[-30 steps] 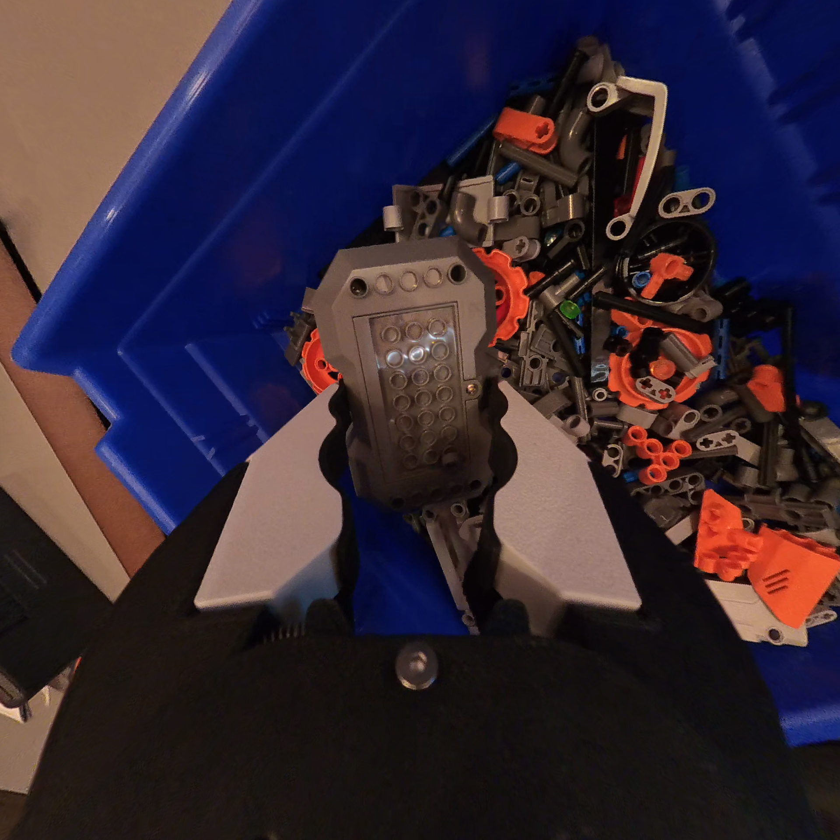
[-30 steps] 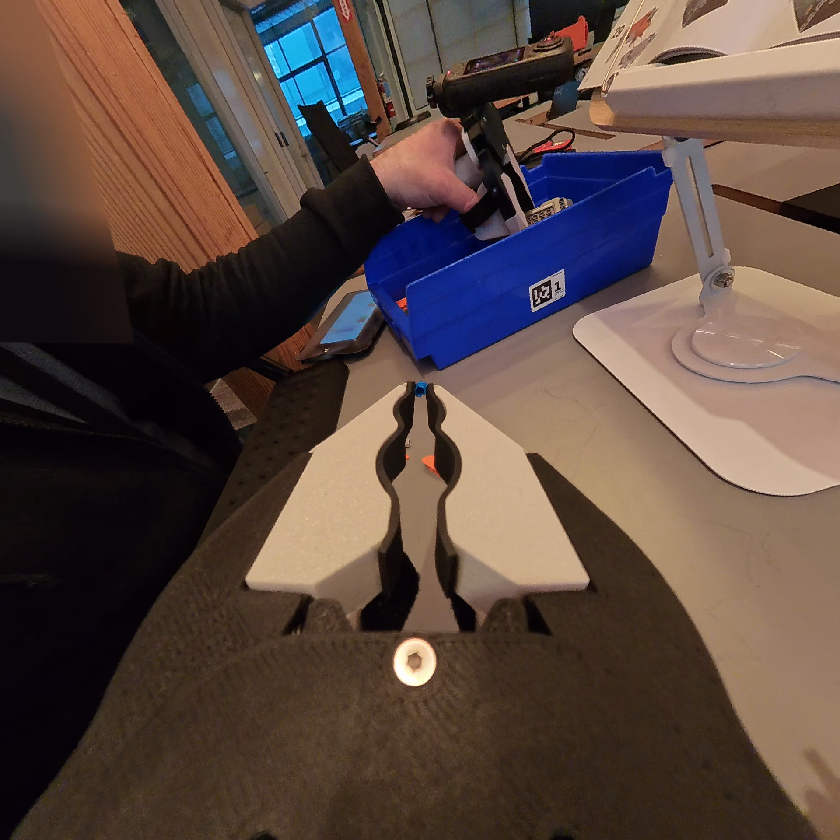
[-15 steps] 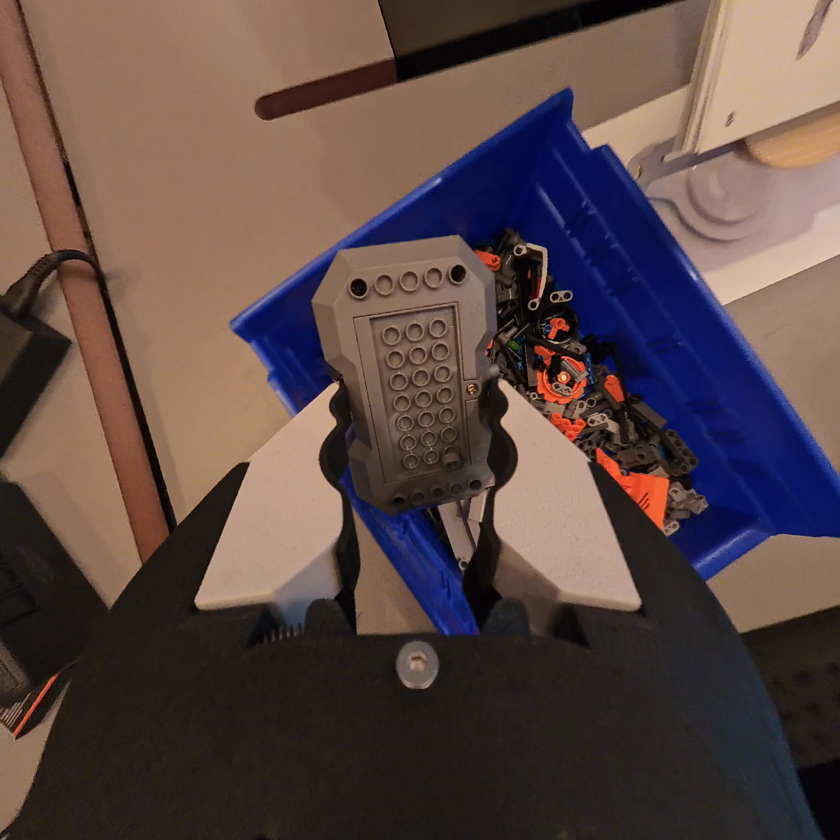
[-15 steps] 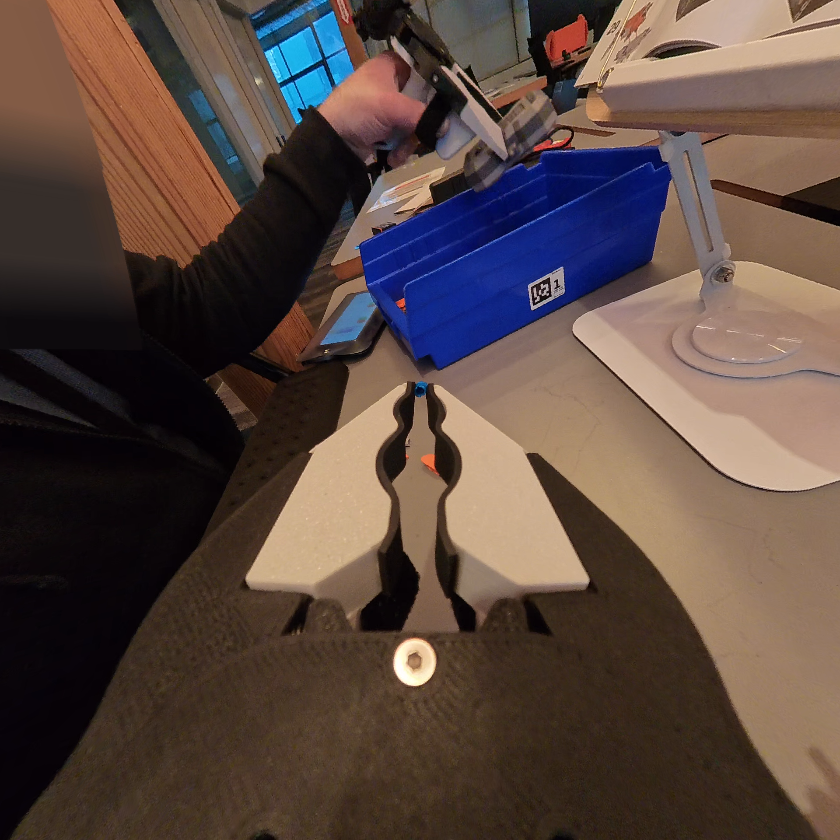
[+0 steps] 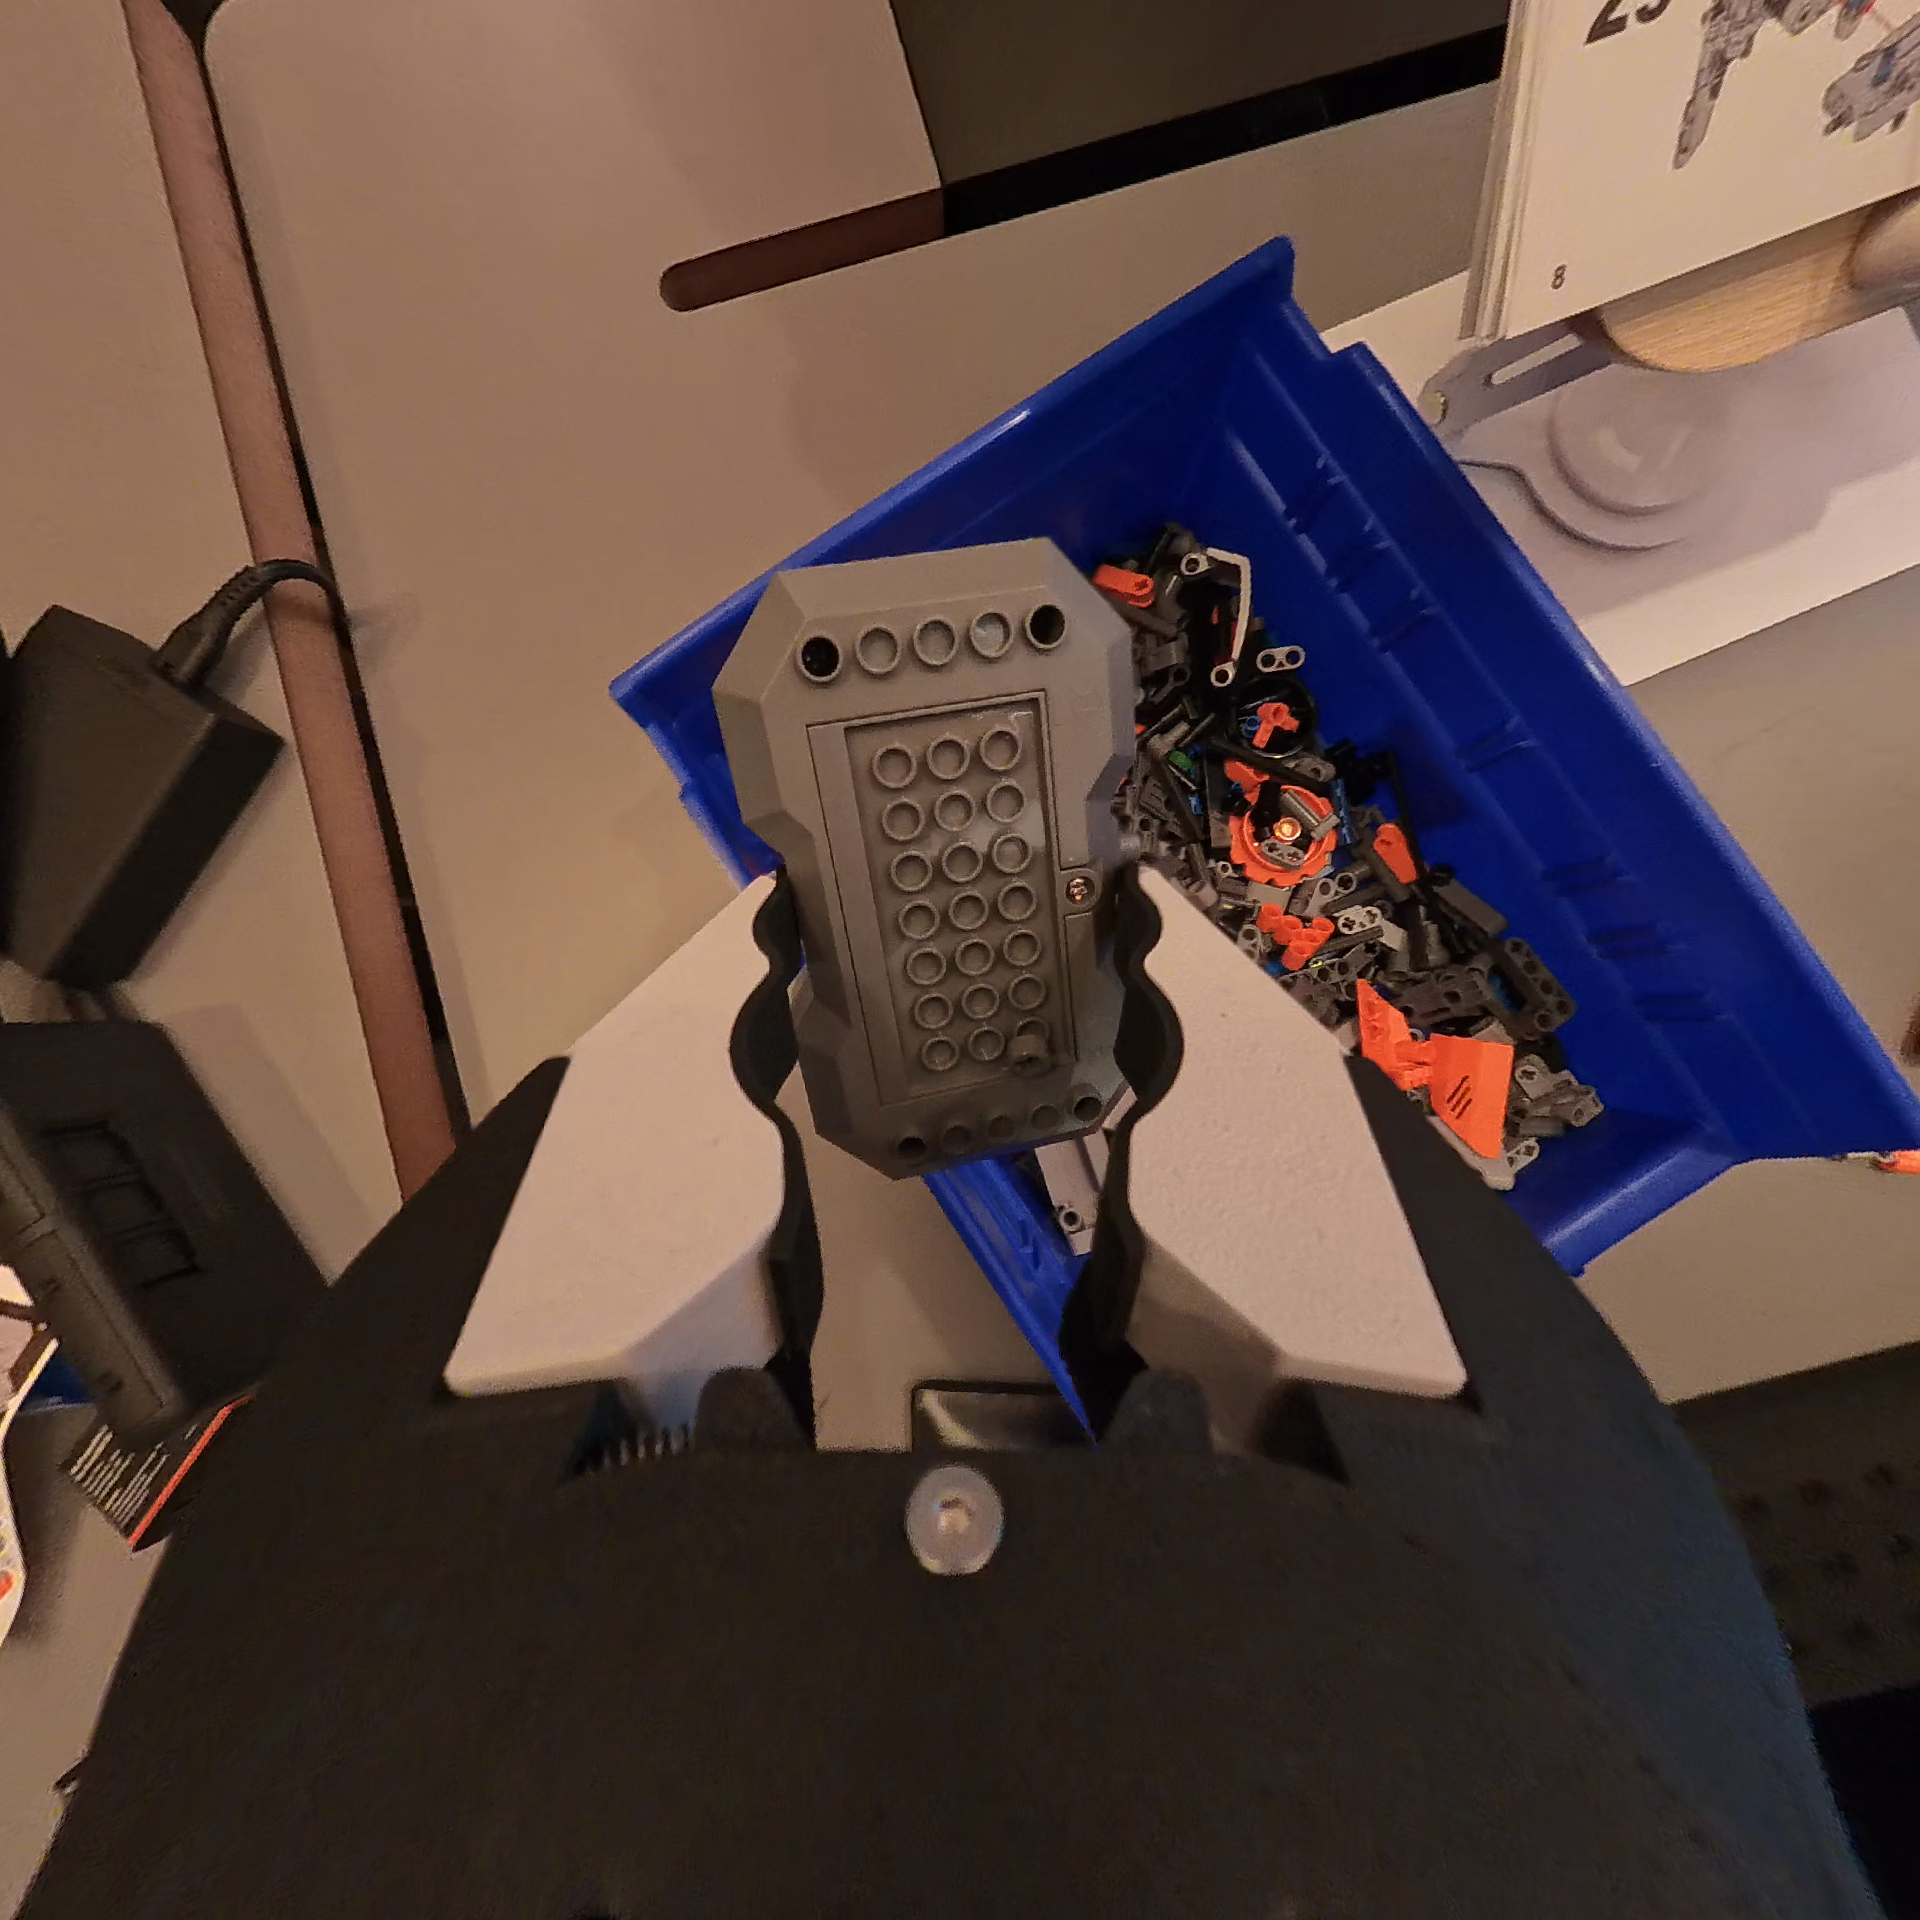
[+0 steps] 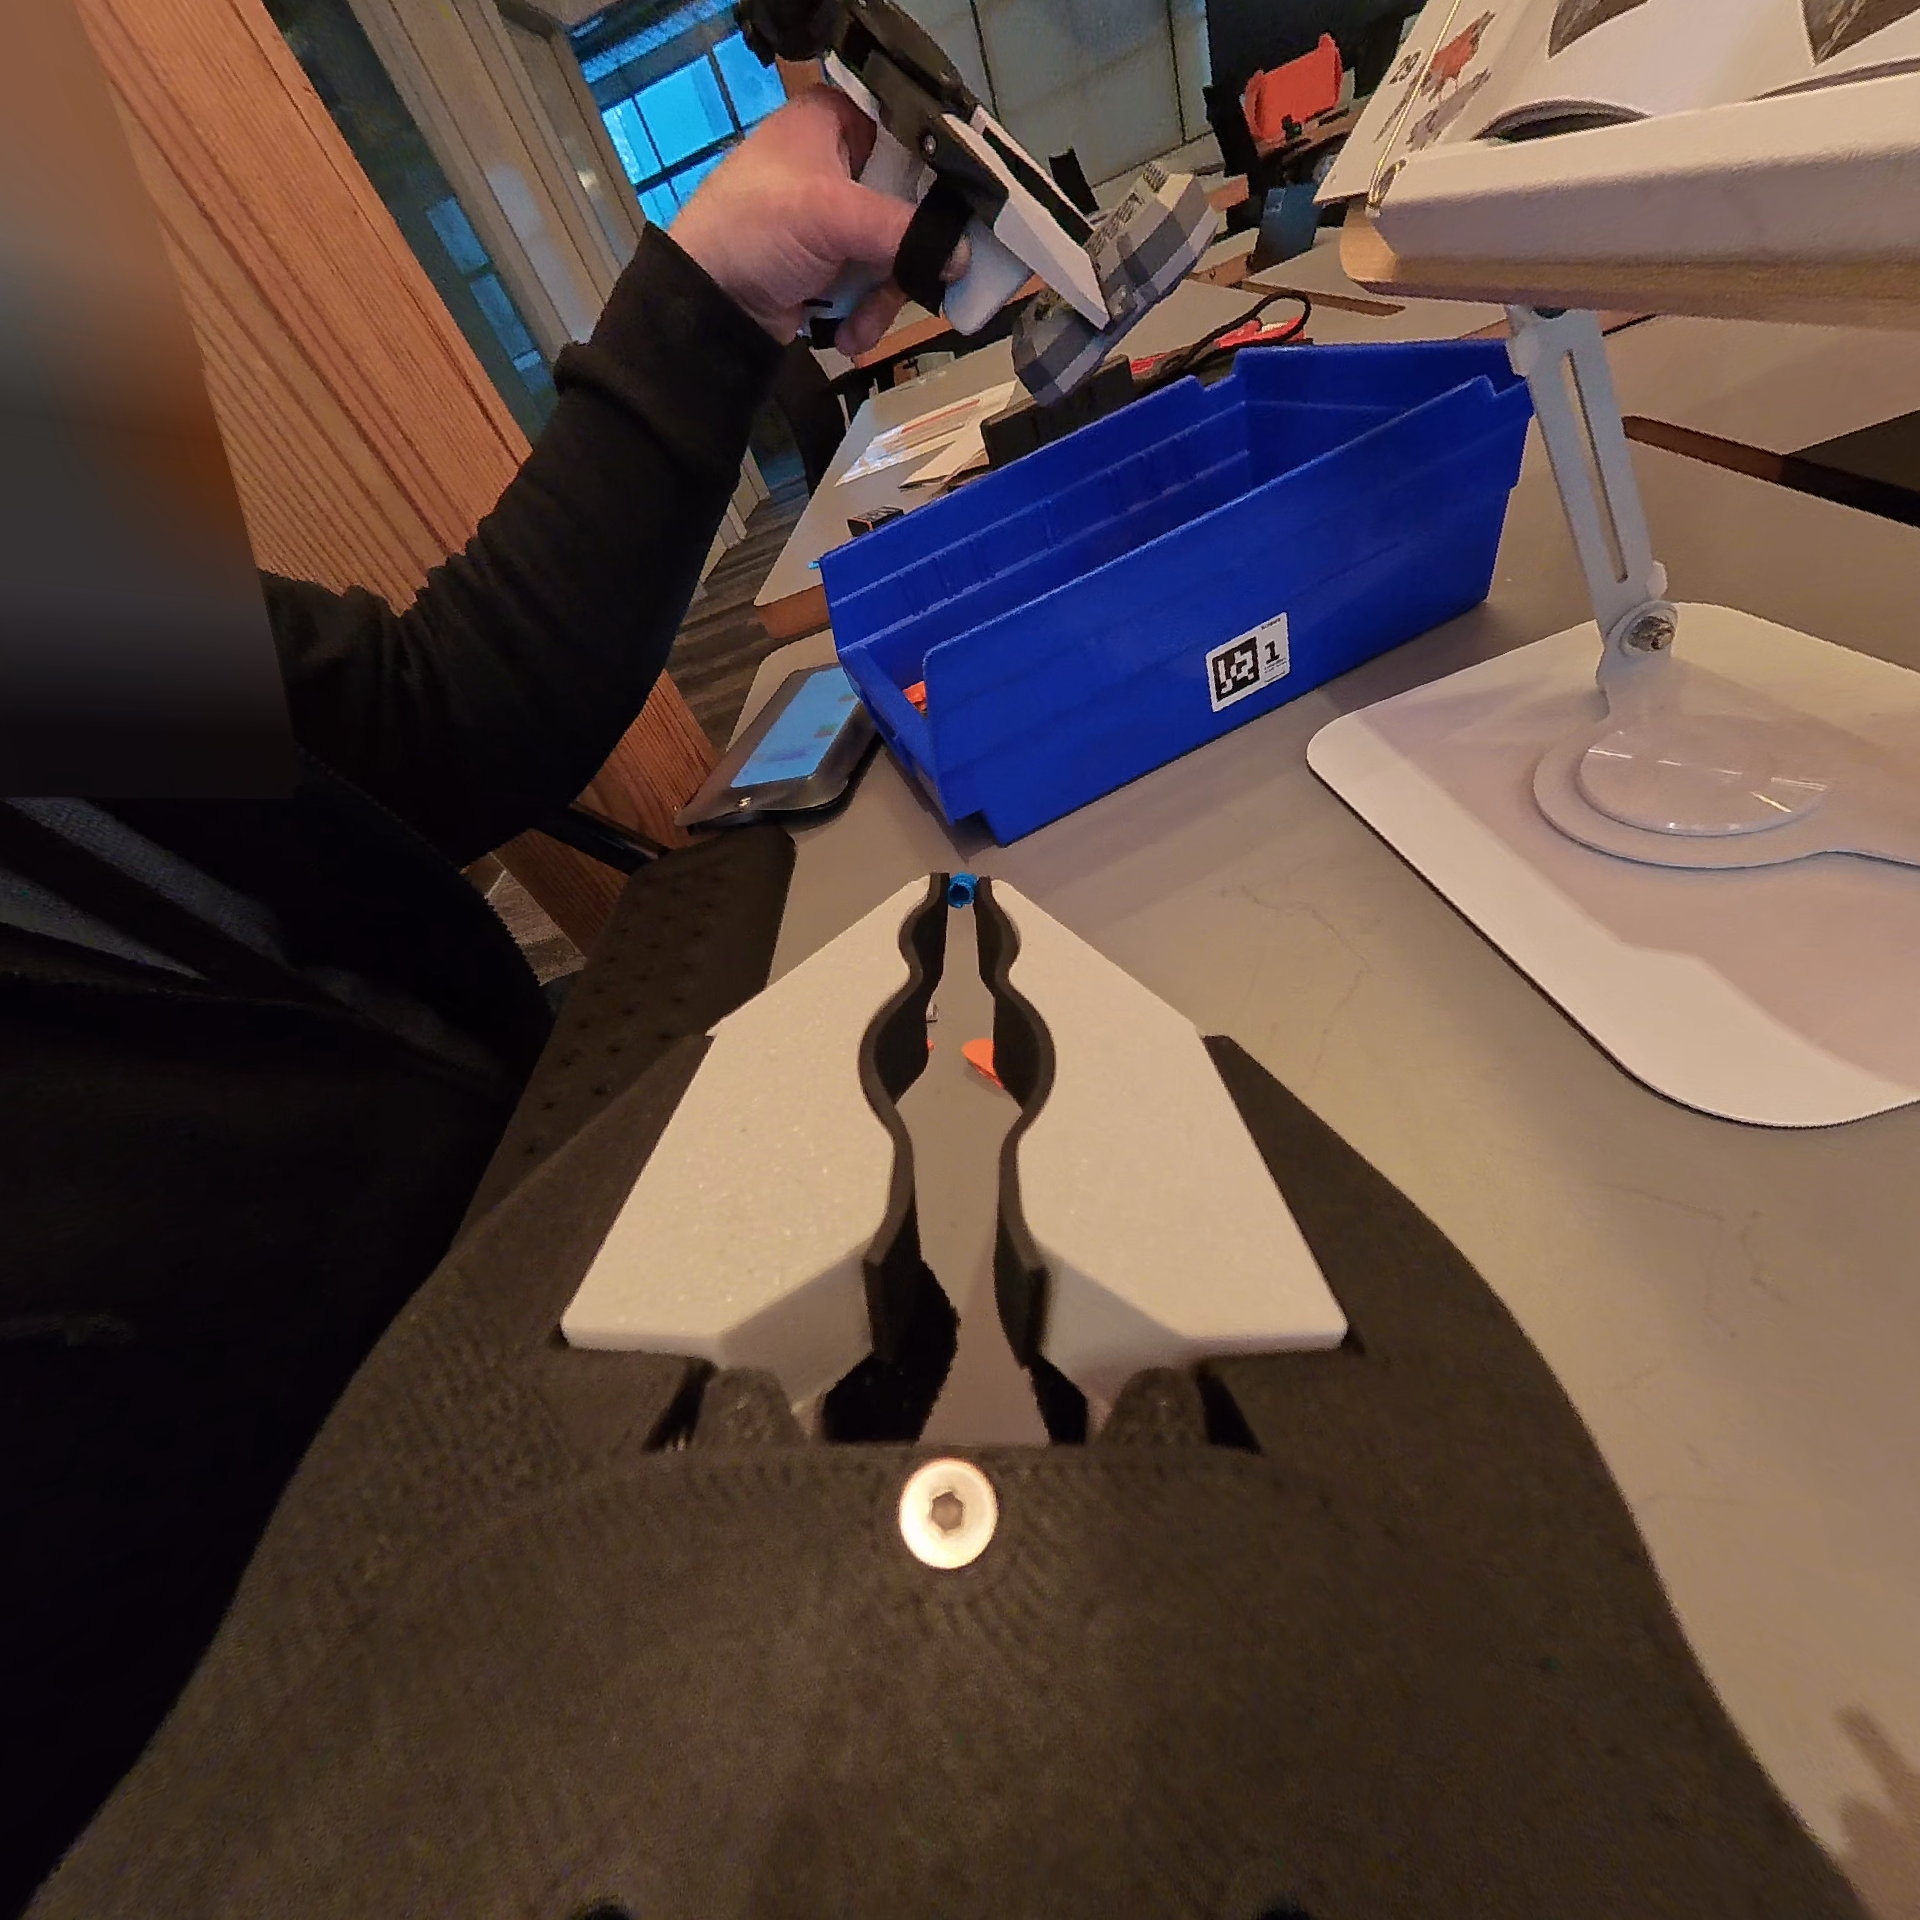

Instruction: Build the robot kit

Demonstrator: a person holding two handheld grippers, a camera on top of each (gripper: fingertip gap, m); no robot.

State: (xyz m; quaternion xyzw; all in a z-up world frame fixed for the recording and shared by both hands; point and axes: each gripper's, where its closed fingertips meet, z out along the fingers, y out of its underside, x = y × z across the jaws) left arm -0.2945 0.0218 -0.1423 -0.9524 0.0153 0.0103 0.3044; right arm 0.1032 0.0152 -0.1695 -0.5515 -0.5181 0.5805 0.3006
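My left gripper (image 5: 956,883) is shut on a dark grey studded block (image 5: 935,852) and holds it in the air above the near end of a blue bin (image 5: 1403,623). A pile of grey, black and orange building parts (image 5: 1320,862) lies in the bin. In the right wrist view the left gripper (image 6: 1091,281), held by a hand, carries the block (image 6: 1132,249) above the bin (image 6: 1195,582). My right gripper (image 6: 958,883) rests low over the grey table, shut on a small blue piece (image 6: 958,891) at its tips. A small orange piece (image 6: 982,1060) lies on the table under the fingers.
A white stand (image 6: 1662,831) holding an open booklet (image 6: 1662,62) is to the right of the bin. A tablet (image 6: 800,748) lies left of the bin. A black mat (image 6: 665,966) covers the table's near edge. A black power adapter (image 5: 104,790) sits at the left. One gripper's finger ends stand about 40 cm off the other's.
My left gripper has lifted the grey block up out of the bin and pulled back, so the bin now looks smaller and farther. The right gripper has not moved.
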